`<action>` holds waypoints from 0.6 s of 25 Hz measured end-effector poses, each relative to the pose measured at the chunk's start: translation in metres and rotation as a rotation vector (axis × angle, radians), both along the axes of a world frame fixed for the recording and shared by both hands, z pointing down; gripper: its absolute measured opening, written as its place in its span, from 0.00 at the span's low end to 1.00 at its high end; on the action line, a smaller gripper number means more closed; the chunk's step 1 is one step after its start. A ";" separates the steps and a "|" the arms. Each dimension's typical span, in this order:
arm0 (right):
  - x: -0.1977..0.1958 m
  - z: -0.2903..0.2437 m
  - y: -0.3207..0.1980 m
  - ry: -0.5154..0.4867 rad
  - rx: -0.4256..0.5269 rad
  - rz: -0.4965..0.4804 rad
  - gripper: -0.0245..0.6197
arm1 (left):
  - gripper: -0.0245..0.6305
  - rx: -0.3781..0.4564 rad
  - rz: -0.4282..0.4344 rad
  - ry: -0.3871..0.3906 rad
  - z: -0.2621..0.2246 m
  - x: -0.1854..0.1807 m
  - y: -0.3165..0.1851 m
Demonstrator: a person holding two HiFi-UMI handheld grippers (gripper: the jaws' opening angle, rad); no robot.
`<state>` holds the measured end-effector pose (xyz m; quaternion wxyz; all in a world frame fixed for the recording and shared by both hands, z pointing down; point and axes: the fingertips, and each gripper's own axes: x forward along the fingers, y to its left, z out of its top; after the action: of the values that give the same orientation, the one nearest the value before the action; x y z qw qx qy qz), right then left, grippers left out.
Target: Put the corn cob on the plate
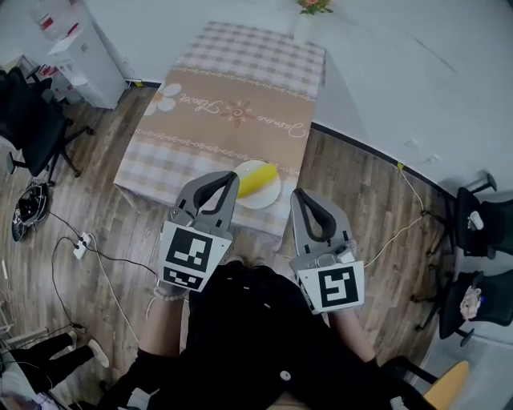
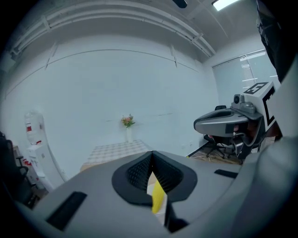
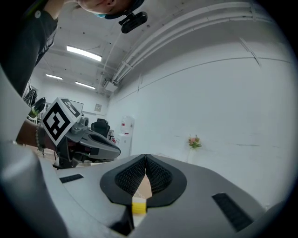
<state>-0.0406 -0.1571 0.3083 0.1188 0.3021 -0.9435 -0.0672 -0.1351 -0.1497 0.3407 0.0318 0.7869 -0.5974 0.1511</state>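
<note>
While the left grey two-jaw tool (image 1: 233, 179) and the right one (image 1: 298, 195) hang shut and empty, the yellow corn cob (image 1: 258, 179) lies on the round white plate (image 1: 271, 198).

Nearest the person's dark torso, each tool carries its marker cube, and in both gripper views the ribbed black pads (image 2: 139, 173) press together with nothing between them. Just past the tips, the plate sits at the near edge of the table (image 1: 232, 88), which is draped in a checked beige cloth. The cob rests flat across the plate, its long axis slanting from near-left to far-right in the head view, with its near-left end overlapped there by the left tool's tip. At the table's far edge a white vase of flowers (image 1: 309, 16) stands against the pale wall.
</note>
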 end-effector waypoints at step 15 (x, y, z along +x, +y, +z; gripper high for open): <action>-0.006 -0.003 0.005 0.000 0.010 -0.041 0.10 | 0.06 0.020 0.001 -0.009 -0.011 0.007 0.018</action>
<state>-0.0464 -0.1525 0.3055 0.1159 0.2835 -0.9491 -0.0742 -0.1279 -0.1314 0.3302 0.0211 0.7868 -0.5986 0.1486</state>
